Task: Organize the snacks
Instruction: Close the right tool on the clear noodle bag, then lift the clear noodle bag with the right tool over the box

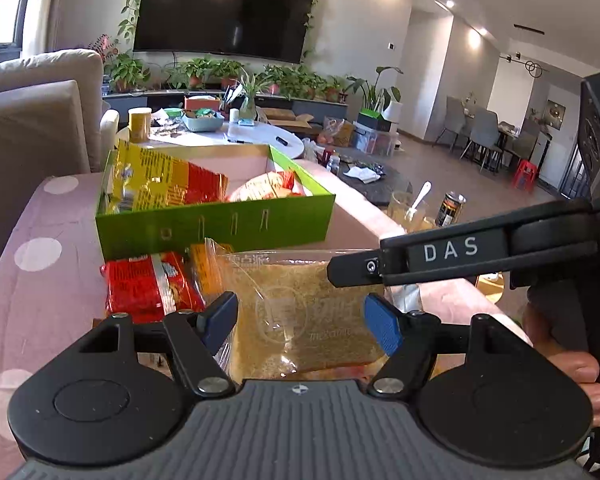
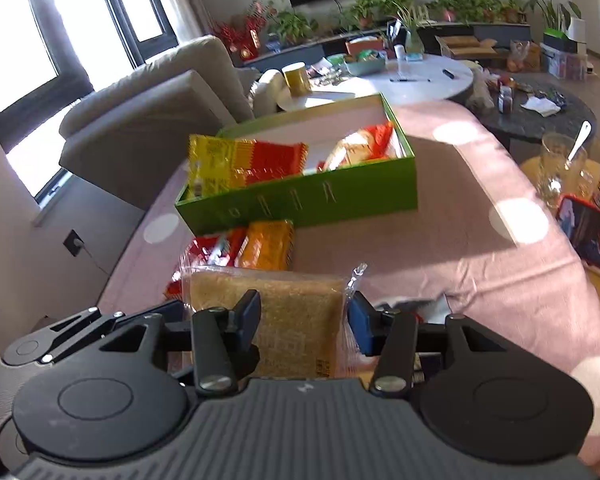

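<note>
Both the left gripper (image 1: 300,318) and the right gripper (image 2: 302,320) hang low with jaws spread, side by side.

Living room: wall TV (image 1: 224,10) with vines, plants (image 1: 220,74) below, beige sofa (image 2: 152,108), sunlit windows (image 2: 28,52), white round table (image 2: 380,82), dining chairs (image 1: 480,128) far right.

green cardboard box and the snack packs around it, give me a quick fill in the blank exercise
The green cardboard box rests on a ____ cloth with white dots.
The clear packet of golden-brown snack lies ____ the box.
The yellow-and-red packet leans in the box's ____ end.
Both grippers, left and right, are ____.

Missing: pink; outside; left; open
</note>
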